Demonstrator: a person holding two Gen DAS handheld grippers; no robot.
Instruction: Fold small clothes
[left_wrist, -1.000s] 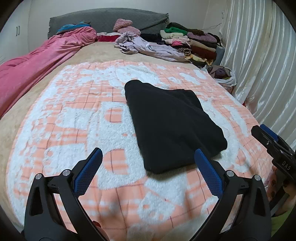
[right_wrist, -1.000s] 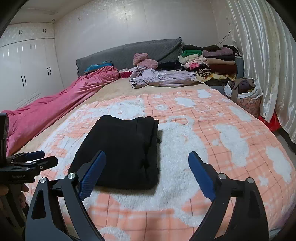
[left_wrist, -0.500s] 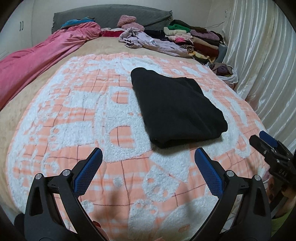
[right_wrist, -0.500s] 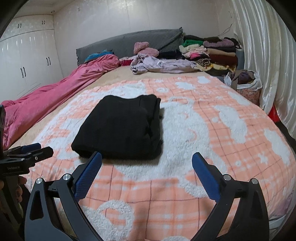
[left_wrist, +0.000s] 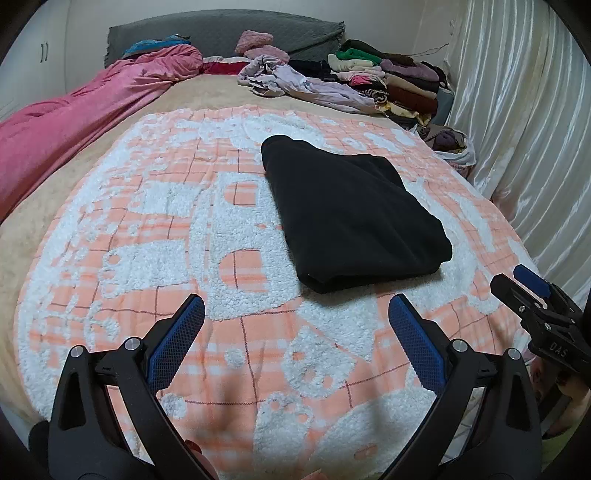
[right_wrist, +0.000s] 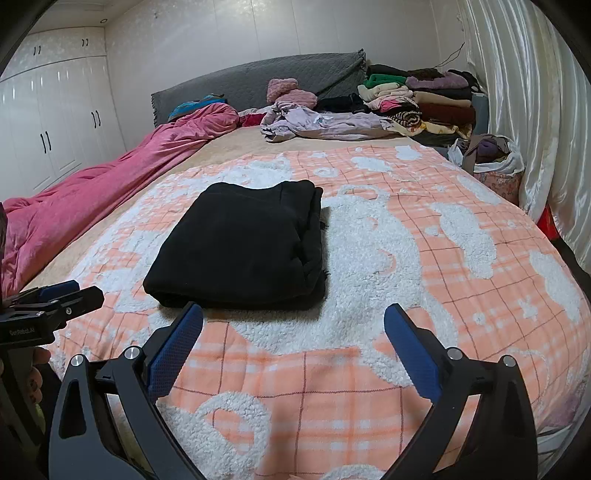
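A black garment (left_wrist: 351, 218) lies folded in a thick rectangle on the orange-and-white fleece blanket (left_wrist: 147, 229); it also shows in the right wrist view (right_wrist: 243, 247). My left gripper (left_wrist: 295, 310) is open and empty, held back from the garment's near edge. My right gripper (right_wrist: 293, 317) is open and empty, just short of the garment's near edge. The right gripper also shows at the right edge of the left wrist view (left_wrist: 532, 291), and the left gripper at the left edge of the right wrist view (right_wrist: 62, 295).
A pink duvet (left_wrist: 74, 118) lies along the bed's left side. Loose lilac clothes (right_wrist: 325, 122) and a stack of folded clothes (right_wrist: 424, 99) sit by the grey headboard (right_wrist: 258, 85). A bag of clothes (right_wrist: 495, 158) and white curtains (right_wrist: 535, 110) are at the right.
Both grippers have pulled back from the folded black garment, which now lies farther off in both views. Both stayed open and empty.
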